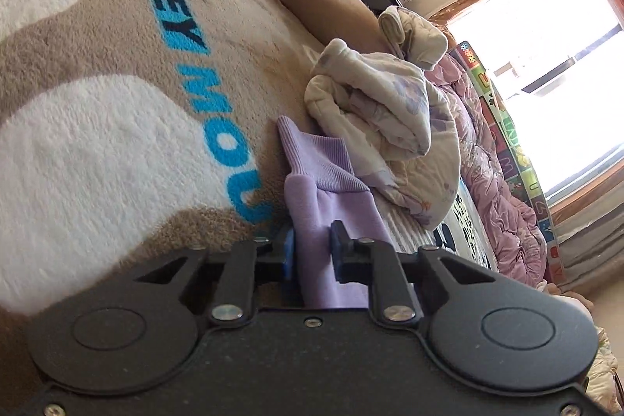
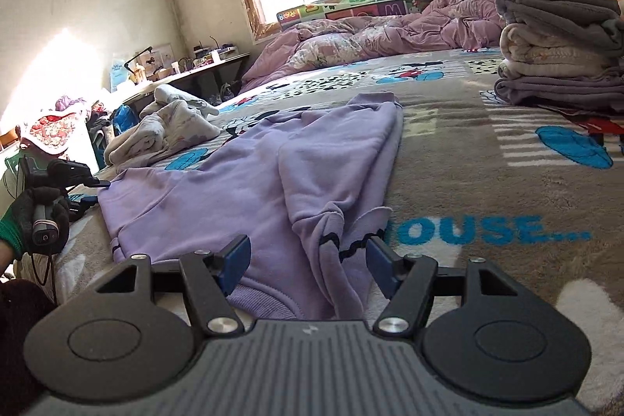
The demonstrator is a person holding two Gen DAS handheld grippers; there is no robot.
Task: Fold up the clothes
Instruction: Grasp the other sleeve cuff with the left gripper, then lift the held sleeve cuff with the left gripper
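Purple sweatshirt (image 2: 249,178) spread flat on the Mickey Mouse blanket (image 2: 487,182), hem near the front, neck far away by the window side. Left gripper (image 1: 312,252) pinched shut on a fold of the sweatshirt (image 1: 331,213), ribbed edge sticking out past the blue pads (image 1: 288,252). Right gripper (image 2: 308,260) spread wide, one pad on each side of a bunched sleeve with a black wavy trim (image 2: 343,248), not squeezing it. Left gripper also seen from the right wrist view (image 2: 84,180), at the sweatshirt's left edge. Bare blanket to the right of the sweatshirt. Crumpled cream garment (image 2: 167,135) just beside its left side. Stack of folded clothes (image 2: 561,41) well apart at far right.
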